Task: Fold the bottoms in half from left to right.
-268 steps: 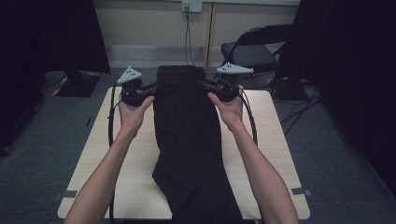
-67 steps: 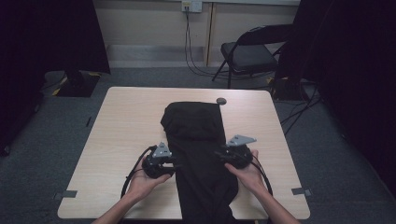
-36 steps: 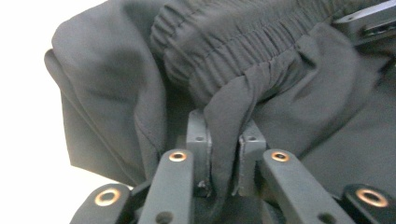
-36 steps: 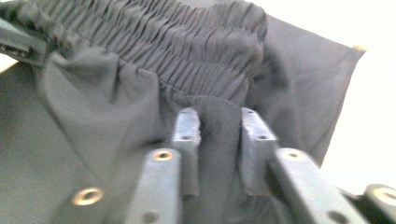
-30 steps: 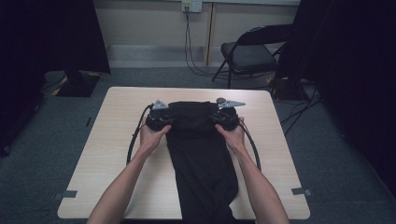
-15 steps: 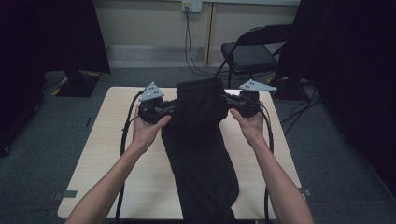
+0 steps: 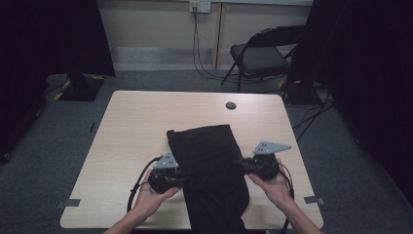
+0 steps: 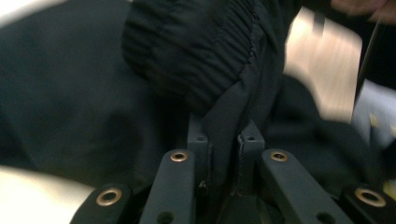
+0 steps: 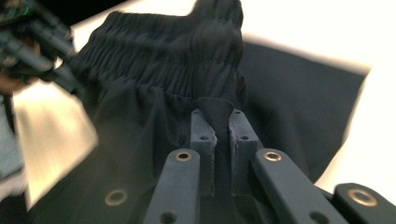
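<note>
Black trousers (image 7: 209,161) clamped at the waistband by both tongs (image 7: 181,176) (image 7: 245,165), best folded evenly onto tabletop (image 7: 136,122).

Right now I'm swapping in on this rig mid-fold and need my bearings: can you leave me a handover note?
Left tongs: shut on the black trousers, gripping at the elastic waistband.
Right tongs: shut on the waistband's other side.
Trousers lie on the wooden table, waistband end doubled back towards the near edge, legs hanging over that edge.
Done: first fold carried over.
Left: lay the waistband down, release, probably fold again.
</note>
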A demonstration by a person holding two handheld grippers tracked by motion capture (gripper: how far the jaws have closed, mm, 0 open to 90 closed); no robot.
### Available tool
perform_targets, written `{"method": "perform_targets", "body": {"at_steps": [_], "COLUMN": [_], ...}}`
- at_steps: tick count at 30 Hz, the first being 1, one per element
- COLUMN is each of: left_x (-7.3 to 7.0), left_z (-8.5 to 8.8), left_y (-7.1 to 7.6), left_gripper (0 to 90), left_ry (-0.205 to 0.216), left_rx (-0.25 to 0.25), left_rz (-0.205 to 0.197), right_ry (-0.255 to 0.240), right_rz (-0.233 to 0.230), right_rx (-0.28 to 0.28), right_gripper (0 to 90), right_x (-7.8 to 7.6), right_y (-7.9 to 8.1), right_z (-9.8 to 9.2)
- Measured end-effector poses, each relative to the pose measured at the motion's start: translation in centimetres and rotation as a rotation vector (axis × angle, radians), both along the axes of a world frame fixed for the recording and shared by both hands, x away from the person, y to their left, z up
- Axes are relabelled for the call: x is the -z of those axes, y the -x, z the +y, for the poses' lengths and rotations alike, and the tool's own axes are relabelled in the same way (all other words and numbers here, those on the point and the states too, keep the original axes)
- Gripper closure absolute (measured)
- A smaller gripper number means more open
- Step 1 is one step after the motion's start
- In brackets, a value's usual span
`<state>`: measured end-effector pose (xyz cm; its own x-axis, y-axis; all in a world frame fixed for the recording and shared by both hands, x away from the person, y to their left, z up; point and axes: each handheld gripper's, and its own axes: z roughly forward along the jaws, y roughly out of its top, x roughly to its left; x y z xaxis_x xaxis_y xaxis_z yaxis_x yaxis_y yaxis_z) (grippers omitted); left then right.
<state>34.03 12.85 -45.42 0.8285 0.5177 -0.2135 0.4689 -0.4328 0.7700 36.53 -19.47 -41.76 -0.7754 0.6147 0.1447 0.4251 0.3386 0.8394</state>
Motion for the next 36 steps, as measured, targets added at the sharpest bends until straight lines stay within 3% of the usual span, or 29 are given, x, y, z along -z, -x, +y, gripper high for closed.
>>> {"method": "perform_targets", "body": {"at_steps": [3, 5, 7, 9, 12, 13, 15, 17, 19, 23, 26, 28, 29, 31, 34, 36], "left_x": [2.4, 3.7, 3.9, 4.0, 4.1, 4.1, 4.2, 4.2, 4.3, 4.3, 4.1, 3.5, 3.2, 2.4, 1.2, 0.7], "left_z": [-0.8, -1.2, -1.0, -1.1, -0.8, -0.6, -0.5, -0.4, -0.3, 0.2, 0.3, 0.4, 0.5, 0.8, 0.9, 0.7], "left_y": [0.8, 0.7, -0.2, -1.1, -3.3, -4.3, -6.3, -8.2, -10.1, -12.4, -12.1, -10.8, -10.3, -8.7, -6.1, -4.3], "left_gripper": [80.2, 79.6, 79.7, 80.0, 80.2, 80.2, 80.4, 80.3, 80.2, 79.3, 69.4, 60.7, 56.2, 50.5, 49.7, 49.6], "left_ry": [-0.066, -0.119, -0.093, -0.112, -0.119, -0.112, -0.131, -0.143, -0.152, -0.123, -0.151, -0.135, -0.122, -0.096, -0.066, -0.073], "left_rx": [0.026, 0.04, 0.001, -0.022, -0.075, -0.106, -0.155, -0.201, -0.242, -0.304, -0.29, -0.271, -0.264, -0.233, -0.182, -0.152], "left_rz": [0.058, 0.025, 0.025, -0.015, -0.038, -0.039, -0.076, -0.089, -0.109, -0.076, -0.089, -0.11, -0.113, -0.113, -0.133, -0.133], "right_ry": [0.052, 0.057, 0.065, 0.087, 0.104, 0.102, 0.097, 0.129, 0.138, 0.171, 0.172, 0.133, 0.116, 0.126, 0.125, 0.105], "right_rz": [0.069, 0.117, 0.13, 0.139, 0.112, 0.102, 0.079, 0.035, 0.022, -0.007, 0.006, 0.01, -0.003, -0.015, -0.003, 0.013], "right_rx": [-0.006, -0.006, -0.009, 0.003, 0.017, 0.03, 0.067, 0.099, 0.123, 0.17, 0.171, 0.181, 0.188, 0.171, 0.125, 0.095], "right_gripper": [83.5, 83.5, 83.3, 83.3, 83.4, 83.5, 83.5, 83.5, 83.5, 83.0, 74.0, 56.9, 53.4, 49.2, 49.5, 49.5], "right_x": [3.3, 5.0, 5.7, 6.4, 7.1, 7.2, 7.5, 7.5, 7.6, 7.5, 7.0, 6.2, 5.7, 5.0, 4.5, 4.4], "right_y": [1.1, 1.2, 1.0, 0.2, -1.5, -2.5, -4.9, -6.9, -8.5, -11.2, -11.6, -10.8, -10.1, -8.9, -6.4, -4.4], "right_z": [0.1, 0.0, 0.2, 0.9, 1.8, 2.1, 2.8, 3.8, 4.5, 5.9, 6.0, 5.5, 5.2, 4.7, 3.9, 3.5]}}
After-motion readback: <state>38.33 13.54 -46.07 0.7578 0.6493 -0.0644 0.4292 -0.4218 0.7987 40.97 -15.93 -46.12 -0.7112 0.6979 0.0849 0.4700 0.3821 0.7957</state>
